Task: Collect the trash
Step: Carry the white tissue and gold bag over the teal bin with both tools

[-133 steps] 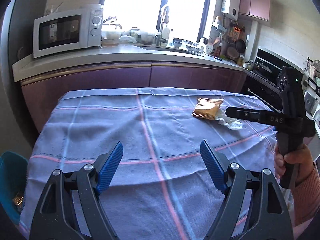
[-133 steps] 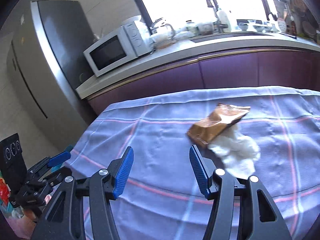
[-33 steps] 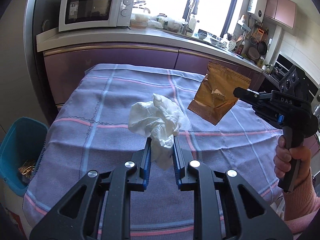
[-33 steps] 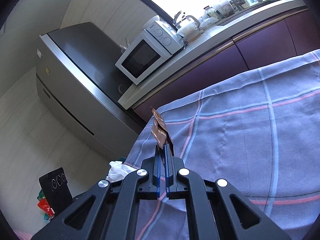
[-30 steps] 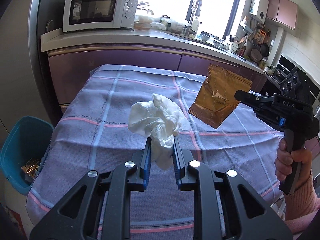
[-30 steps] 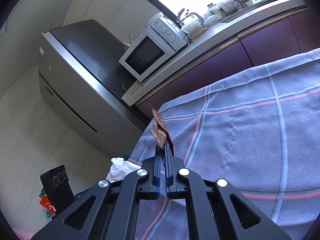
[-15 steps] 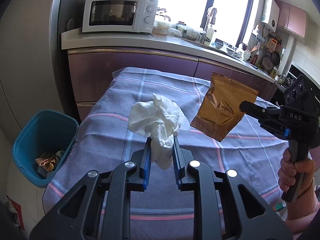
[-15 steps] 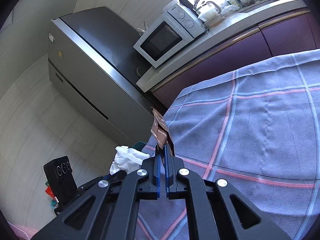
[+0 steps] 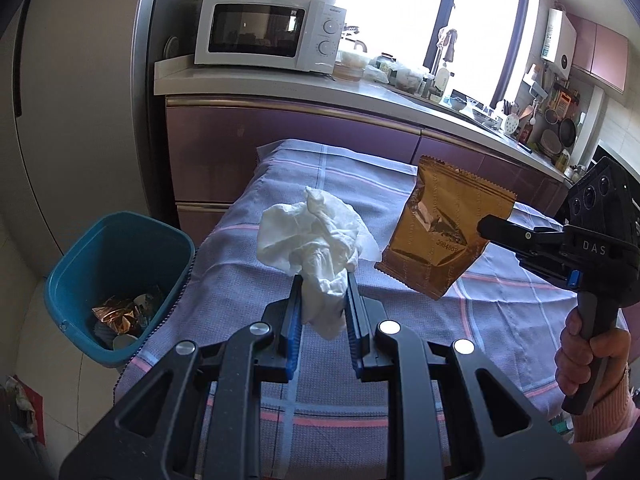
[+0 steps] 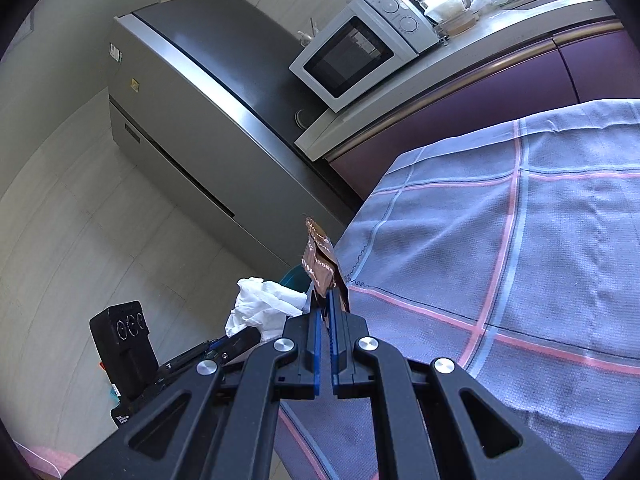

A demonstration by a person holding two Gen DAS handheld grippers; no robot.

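Tissue (image 9: pixel 316 236) pinched in left gripper (image 9: pixel 320 304) jaws, gold snack wrapper (image 9: pixel 440 236) clamped in right gripper (image 10: pixel 324 312) jaws, both lifted off desk (image 9: pixel 500 320) since earlier, carried nearer teal trash bin (image 9: pixel 120 248), likely ready for dropping.

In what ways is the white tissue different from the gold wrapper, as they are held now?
The white tissue is soft and crumpled into a wad; the gold wrapper is a flat, shiny packet with printed text. The left gripper clamps the tissue; the right gripper pinches the wrapper by one edge. Both hang in the air above the checked tablecloth.
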